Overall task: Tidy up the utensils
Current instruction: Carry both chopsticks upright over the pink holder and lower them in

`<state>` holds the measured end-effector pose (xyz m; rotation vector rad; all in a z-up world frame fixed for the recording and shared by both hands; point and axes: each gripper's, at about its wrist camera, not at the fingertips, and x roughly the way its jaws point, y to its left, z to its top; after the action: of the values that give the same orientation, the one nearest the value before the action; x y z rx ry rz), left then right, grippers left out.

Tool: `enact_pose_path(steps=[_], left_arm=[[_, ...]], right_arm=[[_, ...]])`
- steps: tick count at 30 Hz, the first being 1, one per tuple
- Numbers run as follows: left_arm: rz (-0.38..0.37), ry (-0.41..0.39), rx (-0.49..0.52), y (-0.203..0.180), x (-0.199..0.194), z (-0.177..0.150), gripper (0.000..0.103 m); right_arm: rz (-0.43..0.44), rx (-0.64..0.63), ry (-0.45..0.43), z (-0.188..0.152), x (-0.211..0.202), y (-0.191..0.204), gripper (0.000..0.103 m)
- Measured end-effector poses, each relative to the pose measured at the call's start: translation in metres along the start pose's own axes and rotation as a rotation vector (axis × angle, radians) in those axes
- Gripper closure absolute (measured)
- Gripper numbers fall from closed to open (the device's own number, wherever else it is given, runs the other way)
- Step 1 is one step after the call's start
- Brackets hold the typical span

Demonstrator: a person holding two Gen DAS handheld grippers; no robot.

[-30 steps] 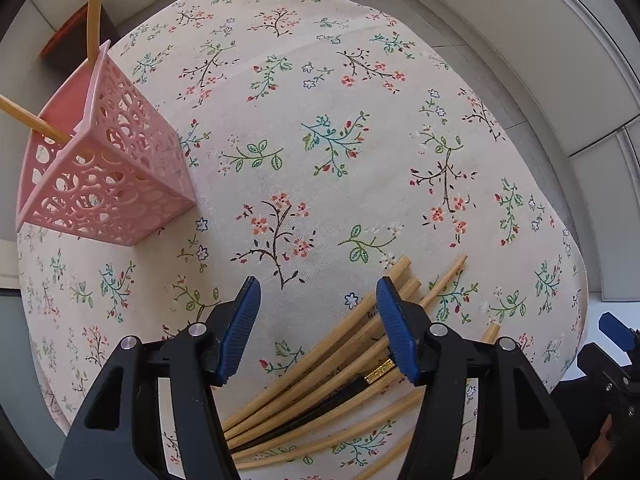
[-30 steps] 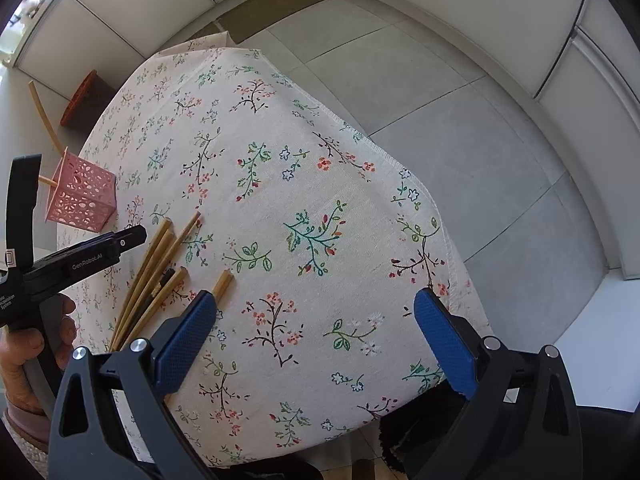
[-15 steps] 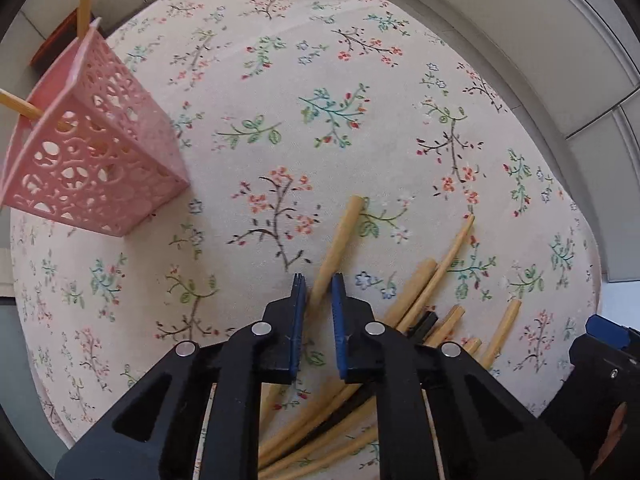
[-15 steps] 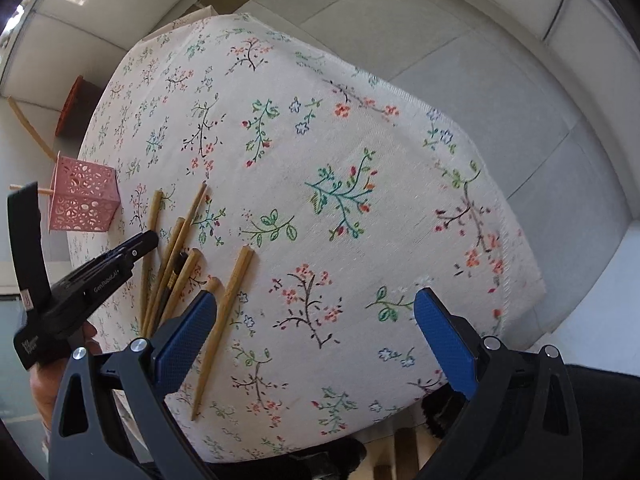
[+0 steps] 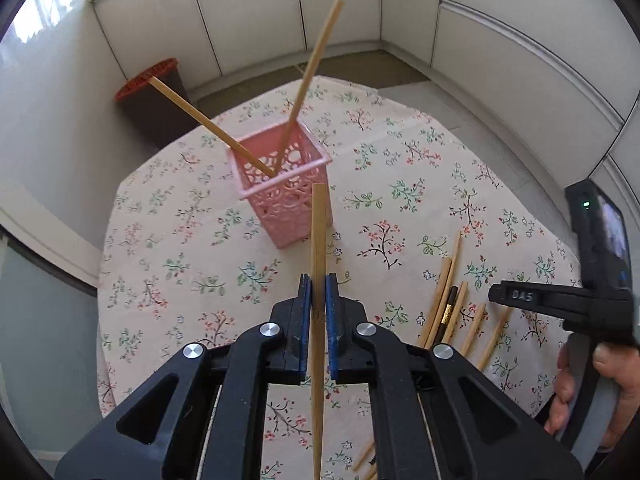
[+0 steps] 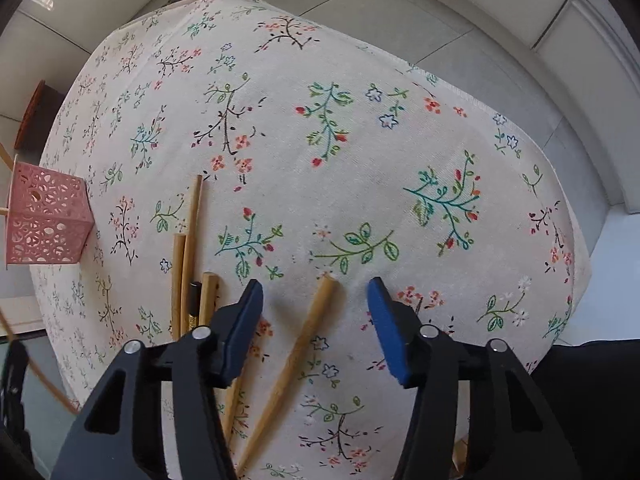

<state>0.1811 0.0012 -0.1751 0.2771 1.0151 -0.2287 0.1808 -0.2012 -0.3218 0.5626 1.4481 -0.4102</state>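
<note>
Basket (image 5: 286,190): two chopsticks (image 5: 308,80) inside | left tongs (image 5: 319,300): grip chopstick (image 5: 319,240), seemingly

I see a pale bamboo chopstick (image 5: 319,240) clamped upright, its upper tip level with the near wall of a pink perforated square plastic holder (image 5: 286,192). The holder stands upright on the cloth and contains two light wooden chopsticks (image 5: 308,76), leaning apart in a V. A loose bunch of bamboo chopsticks (image 5: 444,296) lies flat, well right of the holder, with one black gold-banded chopstick (image 5: 447,314) among them. A single tapered bamboo chopstick (image 6: 296,356) lies just beside that bunch.
</note>
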Motion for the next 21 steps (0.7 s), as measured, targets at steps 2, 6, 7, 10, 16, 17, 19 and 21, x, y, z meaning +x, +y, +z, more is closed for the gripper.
enact_pose_path(steps=[2,6,7,10,16,17,19,21], left_arm=[[-0.002,-0.047,-0.024,0.001,-0.015,-0.002,0.097],[-0.013,-0.122,-0.085,0.013,-0.033,0.000,0.097],[-0.026,-0.137,-0.109,0.019,-0.040,0.000,0.097],[-0.074,-0.175,-0.184,0.032,-0.056,0.002,0.097],[-0.167,-0.280,-0.323,0.047,-0.085,0.017,0.097],[-0.166,-0.305,-0.343,0.049,-0.091,0.021,0.097],[-0.154,-0.369,-0.393,0.054,-0.103,0.032,0.097],[-0.106,-0.433,-0.433,0.058,-0.113,0.045,0.097]], right_arm=[[0.015,-0.009,-0.010,-0.003,0.000,0.003,0.091],[0.170,0.030,0.000,0.001,-0.009,-0.012,0.095],[0.209,0.023,-0.023,0.002,-0.018,-0.014,0.095],[0.312,-0.024,-0.103,0.006,-0.056,-0.016,0.095],[0.501,-0.112,-0.281,0.017,-0.137,-0.014,0.095],[0.527,-0.117,-0.304,0.021,-0.148,-0.014,0.095],[0.585,-0.122,-0.343,0.025,-0.169,-0.012,0.095],[0.617,-0.130,-0.383,0.031,-0.184,-0.013,0.095]])
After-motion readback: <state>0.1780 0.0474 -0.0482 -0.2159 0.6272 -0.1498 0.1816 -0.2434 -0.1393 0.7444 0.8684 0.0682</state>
